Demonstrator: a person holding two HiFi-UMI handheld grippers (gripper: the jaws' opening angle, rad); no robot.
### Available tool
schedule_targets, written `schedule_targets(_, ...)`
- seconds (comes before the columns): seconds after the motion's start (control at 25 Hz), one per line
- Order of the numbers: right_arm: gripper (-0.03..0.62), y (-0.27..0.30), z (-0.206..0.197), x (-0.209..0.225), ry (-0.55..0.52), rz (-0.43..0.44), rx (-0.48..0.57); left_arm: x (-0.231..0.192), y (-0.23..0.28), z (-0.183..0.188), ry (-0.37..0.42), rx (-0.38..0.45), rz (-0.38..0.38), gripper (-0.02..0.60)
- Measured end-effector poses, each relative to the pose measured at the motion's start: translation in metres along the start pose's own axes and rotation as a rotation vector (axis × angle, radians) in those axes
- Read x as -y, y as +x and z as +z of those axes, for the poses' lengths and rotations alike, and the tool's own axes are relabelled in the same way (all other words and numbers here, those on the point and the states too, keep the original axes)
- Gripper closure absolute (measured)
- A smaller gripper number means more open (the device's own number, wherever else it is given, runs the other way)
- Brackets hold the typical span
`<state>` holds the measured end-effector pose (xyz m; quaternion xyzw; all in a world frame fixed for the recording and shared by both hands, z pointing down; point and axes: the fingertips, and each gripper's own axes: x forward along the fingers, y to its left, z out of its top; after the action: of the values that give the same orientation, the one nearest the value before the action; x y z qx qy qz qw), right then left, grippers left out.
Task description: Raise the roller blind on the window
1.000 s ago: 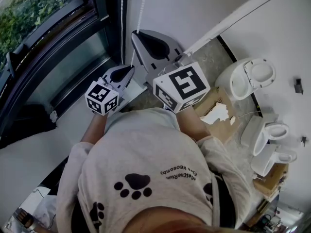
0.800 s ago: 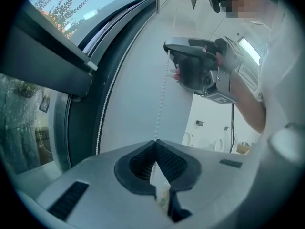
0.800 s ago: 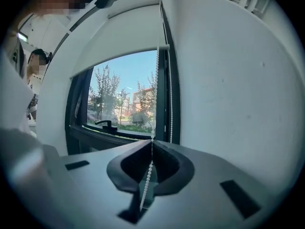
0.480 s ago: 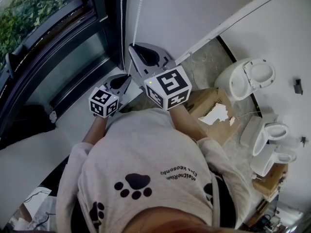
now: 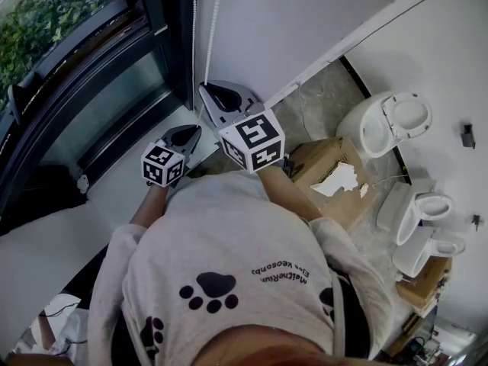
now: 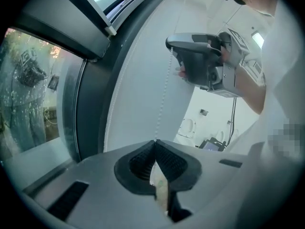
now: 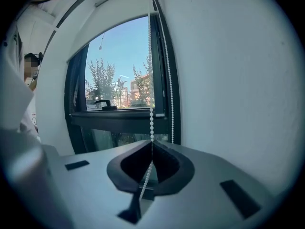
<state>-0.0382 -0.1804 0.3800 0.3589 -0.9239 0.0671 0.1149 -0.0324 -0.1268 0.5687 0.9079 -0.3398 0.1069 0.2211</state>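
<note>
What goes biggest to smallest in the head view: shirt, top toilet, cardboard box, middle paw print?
Shirt
Top toilet and cardboard box: too alike to rank, the box partly hidden
Middle paw print

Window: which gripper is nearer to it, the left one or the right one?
Left. The left gripper is close beside the window; the right gripper is further over, in front of the white wall.

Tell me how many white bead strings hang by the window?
2: one white bead string runs down into the jaws of the right gripper; the other hangs free beside it.
</note>
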Motion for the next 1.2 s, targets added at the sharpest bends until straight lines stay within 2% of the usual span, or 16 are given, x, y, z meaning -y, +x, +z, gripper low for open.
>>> schedule_targets(0.2,0.585,0.001,-0.004,0.0,0.005,0.006,0.001,0.001,0.001,-0.001,0.023,0.004,0.006,0.57)
schedule_targets(0.28,0.585,0.001,-0.004,0.0,0.005,0.01,0.004,0.004,0.002,0.004,0.051,0.014,0.001,0.437)
schedule_targets(0.44,0.585,0.001,-0.004,-0.001,0.007,0.016,0.01,0.011,-0.004,0.028,0.031,0.068,-0.015,0.436)
schedule_targets(0.68,0.585,0.003,-0.004,0.002,0.002,0.013,0.014,0.015,-0.033,0.099,0.036,0.216,-0.02,0.456)
schedule_targets(0.88,0.585,0.002,-0.005,0.002,0.004,0.013,0.016,0.026,-0.068,0.172,0.109,0.314,0.015,0.468)
schedule_targets(1.2,0.585,0.004,-0.004,-0.001,-0.001,0.014,0.026,0.056,-0.093,0.258,0.2,0.365,-0.04,0.474)
